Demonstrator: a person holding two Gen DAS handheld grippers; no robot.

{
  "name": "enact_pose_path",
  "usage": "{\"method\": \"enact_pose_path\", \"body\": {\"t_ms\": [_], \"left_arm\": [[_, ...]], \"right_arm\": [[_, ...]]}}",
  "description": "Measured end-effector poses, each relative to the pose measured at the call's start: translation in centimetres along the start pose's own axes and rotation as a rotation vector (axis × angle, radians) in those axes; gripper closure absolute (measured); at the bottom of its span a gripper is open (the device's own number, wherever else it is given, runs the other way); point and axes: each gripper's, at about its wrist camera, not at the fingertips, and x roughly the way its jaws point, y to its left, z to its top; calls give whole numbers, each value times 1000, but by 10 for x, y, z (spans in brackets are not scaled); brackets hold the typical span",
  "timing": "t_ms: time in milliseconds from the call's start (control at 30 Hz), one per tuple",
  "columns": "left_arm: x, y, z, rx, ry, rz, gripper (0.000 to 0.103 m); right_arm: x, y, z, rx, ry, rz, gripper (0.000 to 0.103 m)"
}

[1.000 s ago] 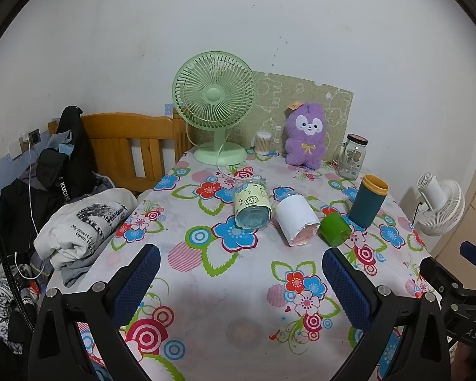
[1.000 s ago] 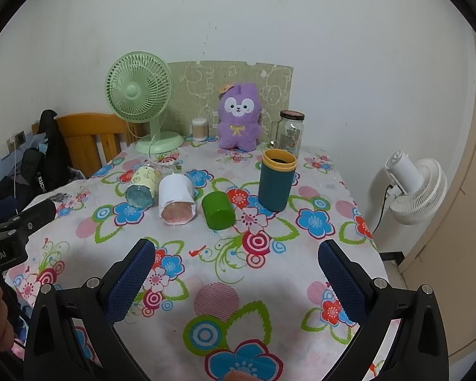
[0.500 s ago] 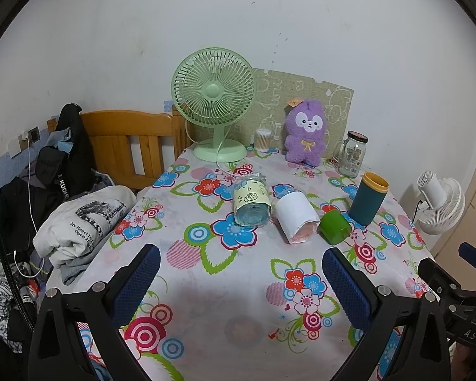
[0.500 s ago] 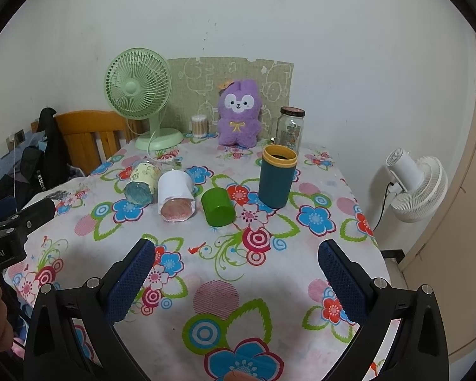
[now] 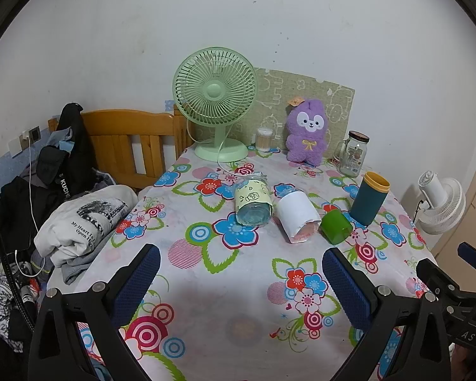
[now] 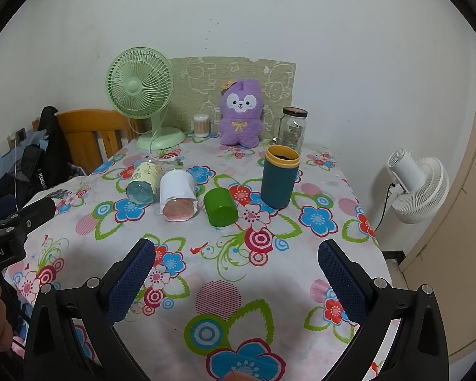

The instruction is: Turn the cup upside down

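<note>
A dark teal cup with a yellow rim (image 6: 280, 178) stands upright, mouth up, on the flowered table; it also shows in the left wrist view (image 5: 369, 198). A green cup (image 6: 221, 207) (image 5: 335, 226), a white-sleeved cup (image 6: 178, 196) (image 5: 297, 216) and a pale yellow-labelled glass cup (image 6: 143, 183) (image 5: 253, 203) lie on their sides in a row to its left. My left gripper (image 5: 239, 277) is open and empty over the near table. My right gripper (image 6: 234, 274) is open and empty, well short of the cups.
A green desk fan (image 6: 142, 95), a cotton swab jar (image 6: 201, 125), a purple plush toy (image 6: 241, 112) and a glass jar (image 6: 292, 128) stand along the back edge. A wooden chair with clothes (image 5: 89, 190) is at the left. A white fan (image 6: 419, 184) stands beyond the right edge.
Both grippers have drifted slightly; the view of the table has shifted a little. The cups have not moved and both grippers stay open.
</note>
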Motion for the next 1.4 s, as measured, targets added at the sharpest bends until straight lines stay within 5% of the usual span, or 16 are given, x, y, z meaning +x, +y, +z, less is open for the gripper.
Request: {"method": "enact_pose_path", "body": {"t_ms": [733,1400], "left_arm": [[8,9,2,-12,30,9,0],[117,64,14,-74,264,59,0]], "right_arm": [[17,9,9,-29,31,20,0],[144,78,66,-191,231,231,0]]}}
